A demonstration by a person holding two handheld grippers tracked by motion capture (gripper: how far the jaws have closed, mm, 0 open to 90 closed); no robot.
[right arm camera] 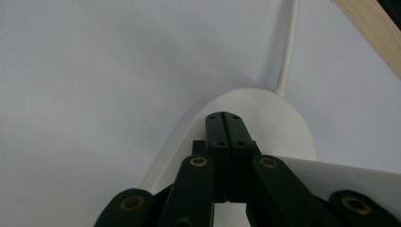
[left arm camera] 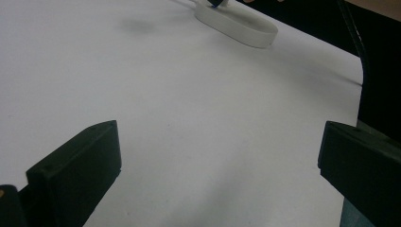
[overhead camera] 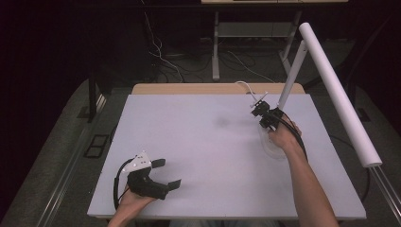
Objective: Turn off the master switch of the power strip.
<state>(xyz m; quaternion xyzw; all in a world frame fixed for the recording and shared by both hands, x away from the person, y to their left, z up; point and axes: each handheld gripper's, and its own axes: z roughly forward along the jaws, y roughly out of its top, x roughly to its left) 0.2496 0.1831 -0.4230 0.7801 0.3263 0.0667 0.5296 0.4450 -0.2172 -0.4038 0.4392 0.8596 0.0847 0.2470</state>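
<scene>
A white desk lamp stands at the table's right. Its round base (overhead camera: 265, 140) lies partly under the person's right hand, its thin arm (overhead camera: 291, 75) rises from there, and its long tube head (overhead camera: 338, 94) slants overhead. My right gripper (overhead camera: 258, 109) is shut with nothing between its jaws. In the right gripper view the closed tips (right arm camera: 224, 118) sit just over the base (right arm camera: 283, 123), pointing toward its white cord (right arm camera: 289, 47). My left gripper (overhead camera: 169, 173) rests open near the front left of the white table (overhead camera: 198, 137). Its jaws (left arm camera: 220, 142) stand wide apart over bare tabletop, far from the base (left arm camera: 236, 26).
The lamp head overhangs the table's right edge above my right forearm. A wooden strip (overhead camera: 189, 88) borders the table's far edge. Cables and desk legs (overhead camera: 215, 47) lie on the floor beyond. A faint smudge (overhead camera: 221, 122) marks the middle of the table.
</scene>
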